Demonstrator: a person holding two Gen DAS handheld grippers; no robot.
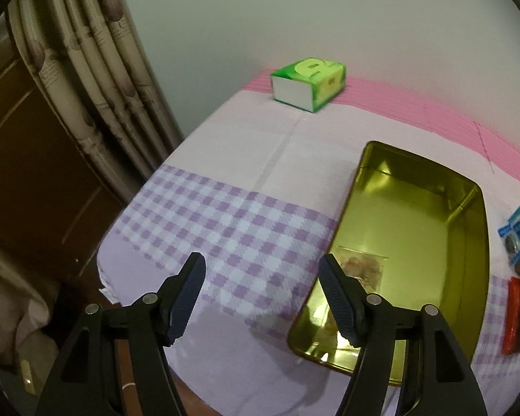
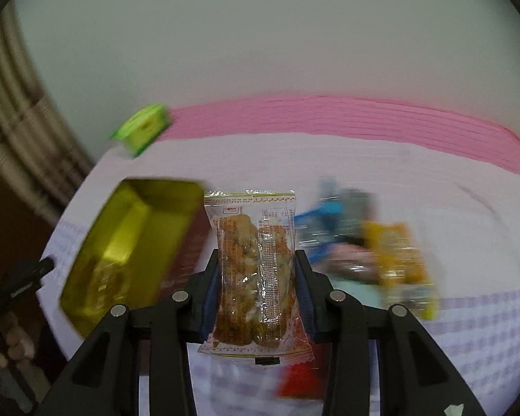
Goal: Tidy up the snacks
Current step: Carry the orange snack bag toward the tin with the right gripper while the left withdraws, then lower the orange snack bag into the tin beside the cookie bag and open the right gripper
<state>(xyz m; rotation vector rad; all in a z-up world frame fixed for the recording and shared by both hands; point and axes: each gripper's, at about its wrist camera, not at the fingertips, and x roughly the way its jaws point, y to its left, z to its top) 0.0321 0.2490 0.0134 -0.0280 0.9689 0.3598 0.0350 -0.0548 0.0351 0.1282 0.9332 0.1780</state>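
While right tongs (image 2: 260, 284) clamp snack packet (image 2: 254, 270), left tongs (image 1: 261, 287) apart (tin (image 1: 468, 242) rim beside)

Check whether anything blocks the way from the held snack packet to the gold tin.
Nothing visible does. The right gripper is shut on the snack packet, and the gold tin lies open beside it with no lid. The left gripper hovers open at the tin's near corner, not over its middle.

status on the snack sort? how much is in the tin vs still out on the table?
Done: one clear snack packet already lies in the gold tin. In hand: the right gripper is shut on a clear-wrapped snack and has not reached the tin; the left gripper is open and empty. Left: the blue, yellow and red packets on the cloth.
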